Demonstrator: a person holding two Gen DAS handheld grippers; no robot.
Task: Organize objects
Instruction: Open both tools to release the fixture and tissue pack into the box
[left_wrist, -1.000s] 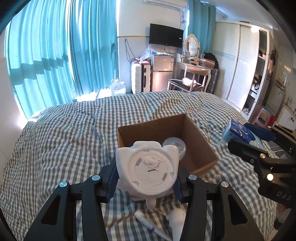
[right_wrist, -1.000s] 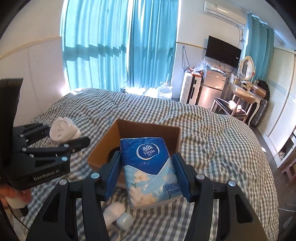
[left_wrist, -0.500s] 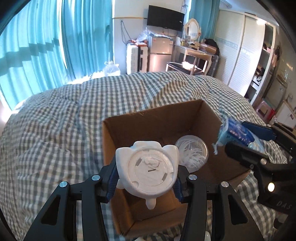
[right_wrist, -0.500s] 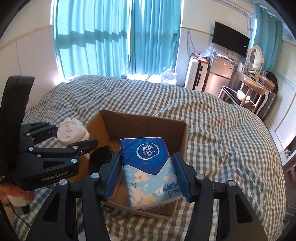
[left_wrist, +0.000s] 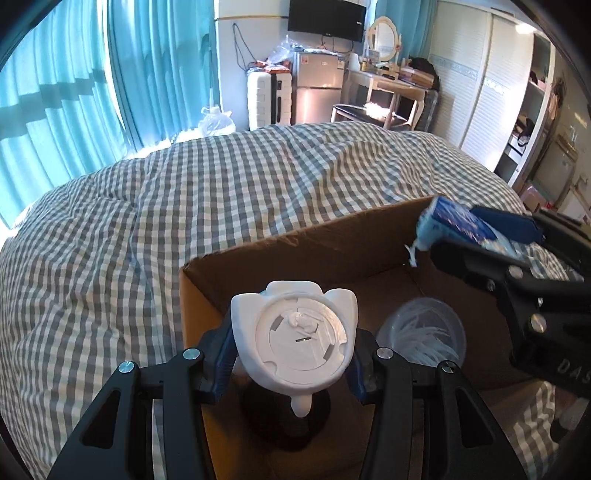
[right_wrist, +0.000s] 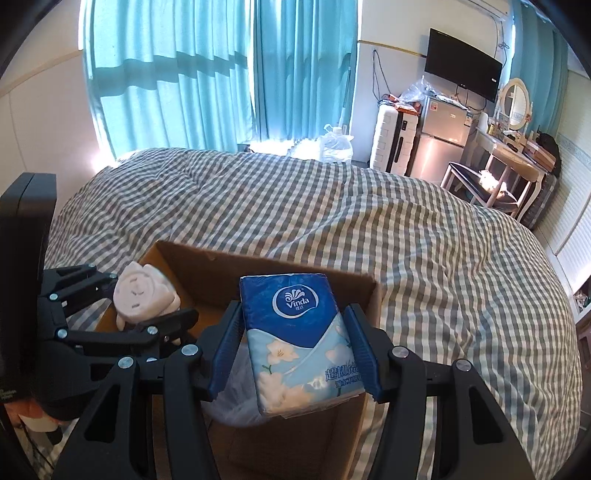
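My left gripper (left_wrist: 293, 360) is shut on a white round plastic object (left_wrist: 295, 328) and holds it over the left part of an open cardboard box (left_wrist: 295, 247). Inside the box lie a clear round tub of white swabs (left_wrist: 424, 336) and a black round item (left_wrist: 284, 421). My right gripper (right_wrist: 295, 350) is shut on a blue Vinda tissue pack (right_wrist: 295, 332) above the box's right part (right_wrist: 221, 262). In the right wrist view the left gripper (right_wrist: 136, 301) and its white object (right_wrist: 142, 295) hang at the left. The tissue pack (left_wrist: 458, 221) enters the left wrist view from the right.
The box sits on a bed with a grey-and-white checked cover (left_wrist: 184, 206). Beyond the bed are turquoise curtains (right_wrist: 207, 74), a white suitcase (left_wrist: 260, 99), a small silver fridge (left_wrist: 317, 92), a dressing table with a chair (left_wrist: 384, 96) and a wardrobe (left_wrist: 491, 92).
Both grippers have moved forward and down from short of the box to over its opening, each still gripping its object. The box now fills the lower part of both views.
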